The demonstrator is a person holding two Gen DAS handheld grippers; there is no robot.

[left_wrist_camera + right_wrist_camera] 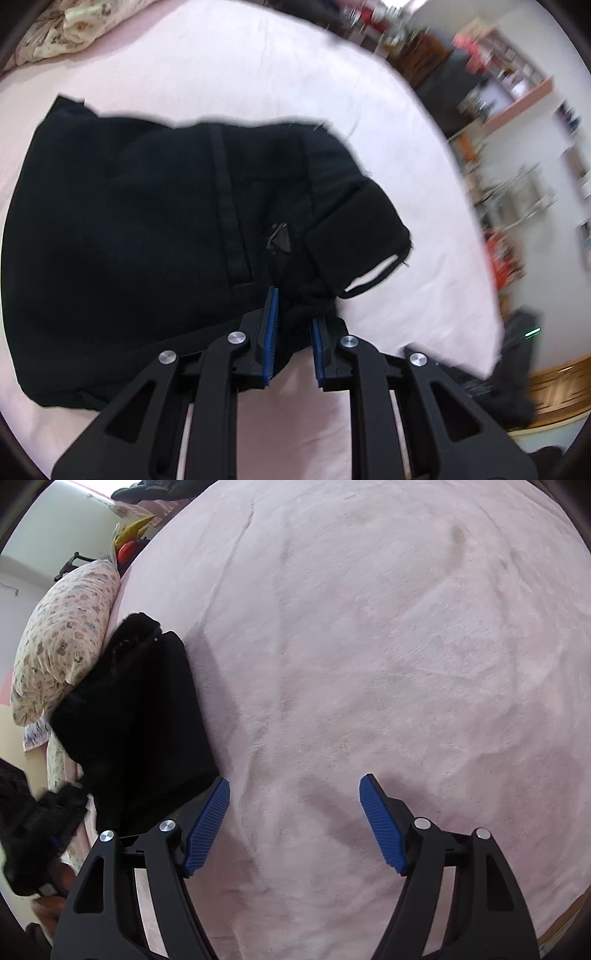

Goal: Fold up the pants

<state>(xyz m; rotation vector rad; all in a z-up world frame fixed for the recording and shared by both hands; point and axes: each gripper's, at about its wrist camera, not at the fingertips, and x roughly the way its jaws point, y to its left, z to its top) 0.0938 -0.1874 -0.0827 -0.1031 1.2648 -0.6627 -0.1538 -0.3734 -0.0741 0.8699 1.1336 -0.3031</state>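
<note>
The left gripper [293, 314] pinches the black pants [140, 229]; the right gripper [295, 812] gapes empty, pants [136, 716] to its left

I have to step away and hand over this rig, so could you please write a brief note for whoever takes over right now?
Left gripper: closed on a bunched edge of the black pants.
Right gripper: open, empty, over bare pink bedcover.
Pants lie on the bed, already folded into a compact bundle beside the patterned pillow.
Left to do: probably one last fold or smoothing, then release; the grasped corner looks loose and rumpled.
</note>
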